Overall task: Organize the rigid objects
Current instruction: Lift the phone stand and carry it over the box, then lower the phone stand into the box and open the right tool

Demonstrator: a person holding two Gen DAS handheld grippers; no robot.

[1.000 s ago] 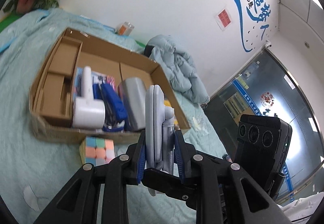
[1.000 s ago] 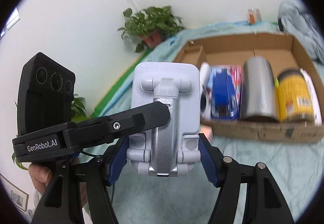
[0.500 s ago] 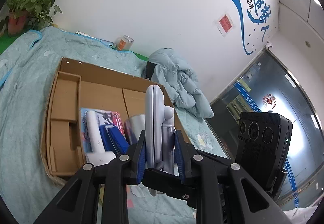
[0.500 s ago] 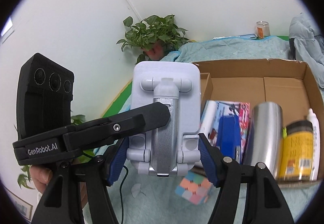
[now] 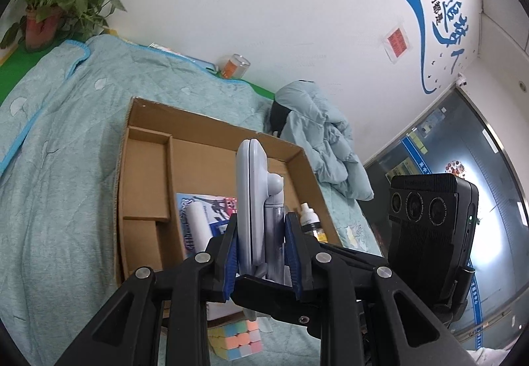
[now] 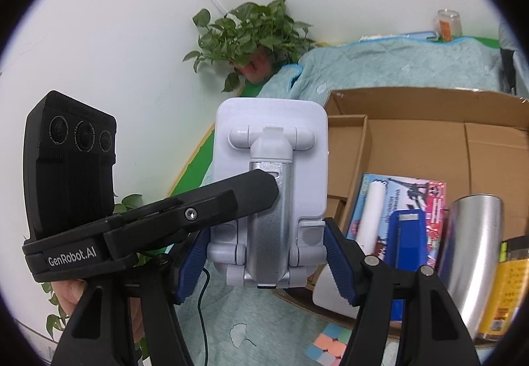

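Between both sets of fingers: folding phone stand [image 6: 271, 200], left gripper [image 5: 261, 253] clamped on its thin edges, right gripper [image 6: 267, 261] across its base | ahead: cardboard box [image 5: 211, 134] | risk: two hands diverging twist it loose onto the bed.

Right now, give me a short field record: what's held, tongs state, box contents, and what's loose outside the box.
held item: folded white phone stand
left tongs: shut on its thin edges
right tongs: shut on its wide sides
cardboard box: steel tumbler, blue stapler, white roller, yellow can
outside box: pastel puzzle cube on blanket
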